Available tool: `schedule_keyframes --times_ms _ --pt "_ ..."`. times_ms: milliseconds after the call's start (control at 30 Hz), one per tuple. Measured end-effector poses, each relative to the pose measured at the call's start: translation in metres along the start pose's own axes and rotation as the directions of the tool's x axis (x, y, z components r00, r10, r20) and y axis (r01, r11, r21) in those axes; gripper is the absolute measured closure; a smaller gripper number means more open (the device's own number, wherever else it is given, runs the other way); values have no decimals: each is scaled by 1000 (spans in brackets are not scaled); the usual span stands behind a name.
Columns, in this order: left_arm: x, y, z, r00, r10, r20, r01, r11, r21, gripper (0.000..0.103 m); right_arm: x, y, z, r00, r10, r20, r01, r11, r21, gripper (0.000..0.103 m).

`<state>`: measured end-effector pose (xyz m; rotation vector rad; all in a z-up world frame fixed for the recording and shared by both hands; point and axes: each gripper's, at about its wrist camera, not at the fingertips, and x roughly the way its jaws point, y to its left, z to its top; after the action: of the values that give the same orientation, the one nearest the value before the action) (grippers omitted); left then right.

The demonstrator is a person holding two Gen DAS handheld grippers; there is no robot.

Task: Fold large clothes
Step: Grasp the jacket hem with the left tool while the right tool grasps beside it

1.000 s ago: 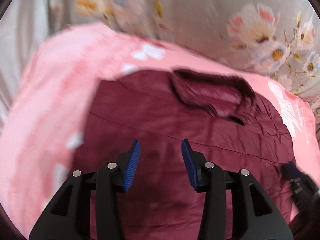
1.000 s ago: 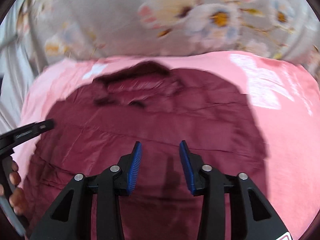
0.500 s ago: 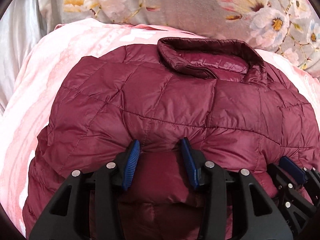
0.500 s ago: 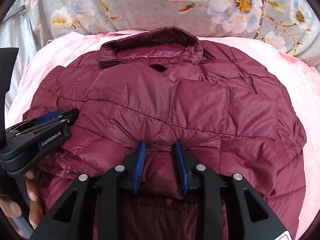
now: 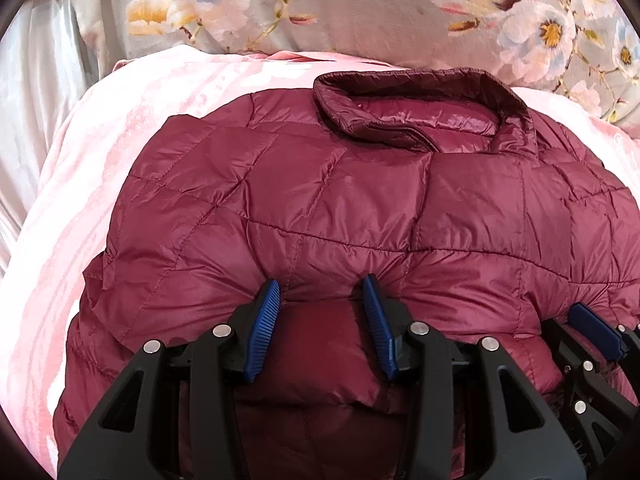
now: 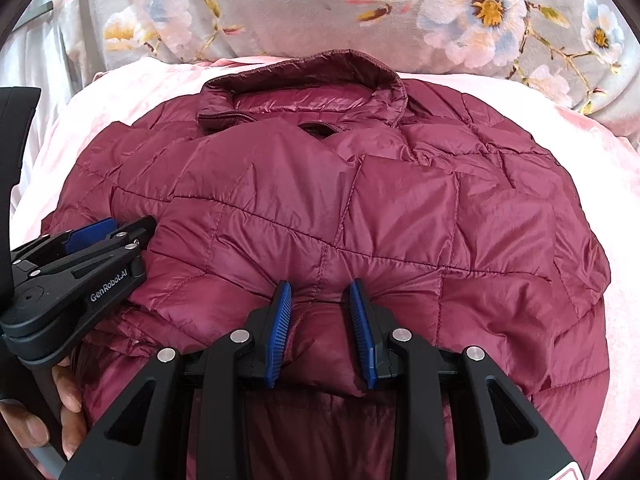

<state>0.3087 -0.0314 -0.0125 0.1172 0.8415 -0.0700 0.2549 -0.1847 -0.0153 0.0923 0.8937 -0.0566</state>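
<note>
Left wrist view: my left gripper (image 5: 322, 292) has its blue pads (image 5: 262, 330) pinching a puffed fold at the near edge of the maroon quilted jacket (image 5: 360, 200); fabric bulges up between the two fingers and gathers into creases at both tips. I note the right gripper (image 5: 592, 330) at the lower right edge of this view, its blue pad lying against the same folded edge. Right wrist view: right gripper (image 6: 320, 292) clamps a narrower bunch of the jacket (image 6: 380, 208), stitch lines converging toward the tips. The left gripper (image 6: 102, 236) enters from the left edge, with the fingers of the hand (image 6: 60, 400) holding it visible below. Both tools grip the same doubled-over edge side by side. The jacket lies folded, top layer drawn up toward the collar (image 5: 412, 92), which sits at the far end, open and facing up. It rests on a pink blanket (image 5: 100, 208) that shows around it on the left, right and far sides. Beyond the blanket lies a grey floral fabric (image 6: 280, 4). At the far left I see pale, shiny cloth (image 5: 28, 92).
</note>
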Motion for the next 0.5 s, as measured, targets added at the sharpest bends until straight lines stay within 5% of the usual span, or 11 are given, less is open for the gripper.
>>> schedule_keyframes --times_ms 500 --pt "-10 -5 -11 1000 17 -3 -17 999 29 61 -7 2 -7 1000 -10 -4 10 1000 -13 75"
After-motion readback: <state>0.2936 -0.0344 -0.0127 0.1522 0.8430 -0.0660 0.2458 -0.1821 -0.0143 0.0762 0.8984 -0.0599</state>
